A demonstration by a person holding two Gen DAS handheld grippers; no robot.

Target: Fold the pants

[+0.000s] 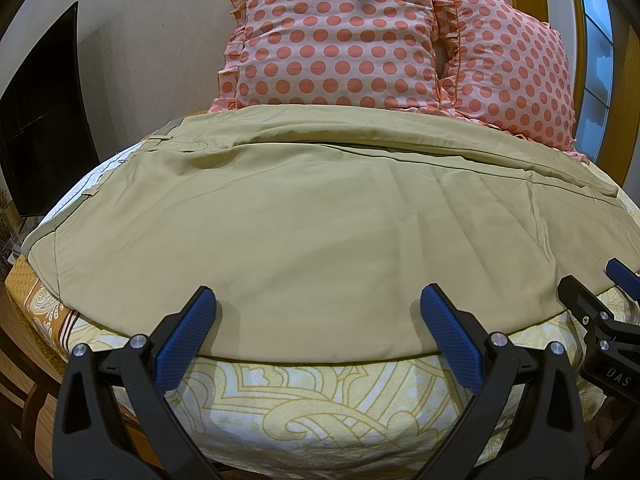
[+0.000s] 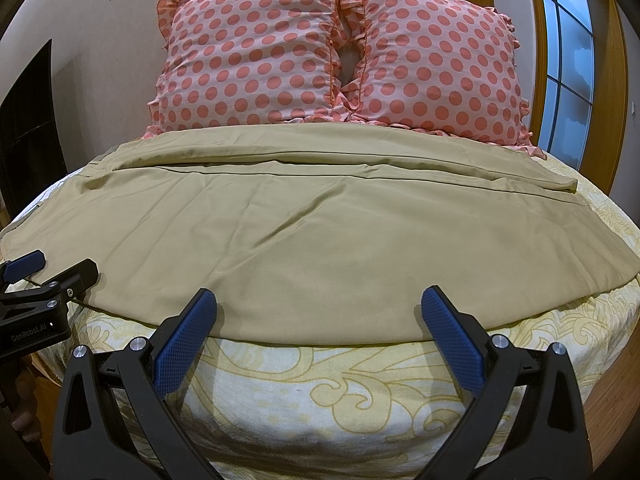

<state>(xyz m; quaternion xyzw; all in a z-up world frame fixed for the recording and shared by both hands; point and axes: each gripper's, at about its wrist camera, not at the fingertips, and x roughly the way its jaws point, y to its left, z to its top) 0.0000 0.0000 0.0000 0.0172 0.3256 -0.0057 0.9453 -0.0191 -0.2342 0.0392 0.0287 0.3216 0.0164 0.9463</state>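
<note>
Khaki cotton pants (image 1: 304, 216) lie flat across the bed (image 1: 320, 396): light, limp, prone to wrinkling. Left hand-held gripper (image 1: 318, 308) and right hand-held gripper (image 2: 319, 308) both gape wide, empty, over the near edge. Best pinched along that near edge, I judge.

Khaki pants (image 1: 312, 216) lie spread flat across a bed sheet (image 1: 328, 408) printed with yellow scrolls, legs running left to right, one leg folded over the other. The left gripper (image 1: 318, 304) hovers at the near hem, jaws wide apart (blue pads facing inward). The right gripper (image 1: 600, 292) enters at right. Two polka-dot pillows (image 1: 340, 36) stand behind.
</note>
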